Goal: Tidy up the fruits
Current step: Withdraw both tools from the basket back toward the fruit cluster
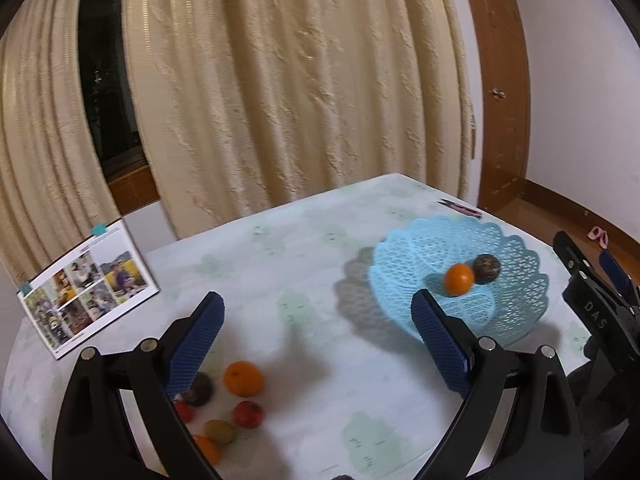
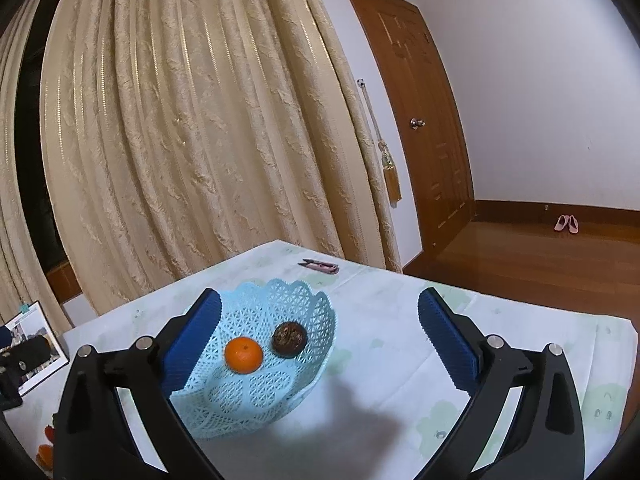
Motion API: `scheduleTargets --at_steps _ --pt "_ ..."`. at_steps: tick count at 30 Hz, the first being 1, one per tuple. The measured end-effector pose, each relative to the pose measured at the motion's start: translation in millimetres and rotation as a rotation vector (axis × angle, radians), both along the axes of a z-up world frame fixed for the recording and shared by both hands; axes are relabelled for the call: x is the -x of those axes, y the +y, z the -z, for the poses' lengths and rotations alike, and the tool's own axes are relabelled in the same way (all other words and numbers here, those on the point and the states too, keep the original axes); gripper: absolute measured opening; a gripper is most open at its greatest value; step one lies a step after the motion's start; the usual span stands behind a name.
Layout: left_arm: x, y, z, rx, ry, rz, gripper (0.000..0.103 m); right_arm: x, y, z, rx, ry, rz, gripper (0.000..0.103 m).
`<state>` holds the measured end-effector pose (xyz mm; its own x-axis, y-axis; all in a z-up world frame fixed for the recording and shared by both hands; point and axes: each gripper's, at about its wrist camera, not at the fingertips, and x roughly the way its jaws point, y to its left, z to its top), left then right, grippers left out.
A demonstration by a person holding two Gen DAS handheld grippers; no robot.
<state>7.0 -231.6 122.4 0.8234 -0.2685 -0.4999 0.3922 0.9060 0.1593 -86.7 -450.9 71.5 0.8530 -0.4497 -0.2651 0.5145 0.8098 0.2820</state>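
Note:
A light blue lattice basket (image 1: pixel 516 280) stands on the right of the table. In it lie an orange (image 1: pixel 459 279) and a dark brown round fruit (image 1: pixel 487 268). My left gripper (image 1: pixel 318 304) is open over the bare cloth with nothing between its blue pads. Low on the left lies a loose cluster: an orange (image 1: pixel 243 378), a dark fruit (image 1: pixel 199 390), a red fruit (image 1: pixel 248 414), a yellowish one (image 1: pixel 219 431) and others partly hidden by my finger. In the right wrist view my right gripper (image 2: pixel 320 300) hangs open just above the basket (image 2: pixel 304 300), empty, over its orange (image 2: pixel 243 355) and dark fruit (image 2: pixel 289 338).
A photo booklet (image 1: pixel 88 284) stands propped at the table's left edge. Small pink snips (image 2: pixel 320 267) lie near the far edge behind the basket. Cream curtains hang close behind the table. A wooden door (image 2: pixel 420 128) and wood floor with pink slippers (image 2: pixel 566 224) lie to the right.

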Motion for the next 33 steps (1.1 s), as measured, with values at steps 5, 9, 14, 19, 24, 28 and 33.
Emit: scheduleTargets --at_steps 5,9,14,19,24,28,33 --pt "1.1 28.4 -1.2 0.012 -0.003 -0.046 0.094 2.7 11.2 0.8 -0.002 0.015 -0.012 0.100" --pt "1.9 49.9 -1.7 0.021 -0.008 -0.085 0.094 2.6 29.0 0.7 0.013 0.031 -0.052 0.100" --pt "1.5 71.4 -1.3 0.035 -0.006 -0.114 0.094 -1.6 62.0 0.4 0.044 0.062 -0.135 0.100" --pt "0.1 89.5 0.0 0.046 -0.003 -0.138 0.094 -8.2 92.9 -1.0 0.045 0.094 -0.230 0.100" --pt "-10.7 112.2 0.7 0.069 0.020 -0.168 0.094 -14.6 118.3 -3.8 0.028 0.127 -0.320 0.100" --pt "-29.6 136.4 0.7 0.107 0.079 -0.186 0.094 -18.8 132.2 -7.4 0.023 0.141 -0.373 0.100" --pt "-59.8 163.5 9.8 0.169 0.213 -0.192 0.094 -26.3 146.5 -7.8 0.015 0.174 -0.427 0.100"
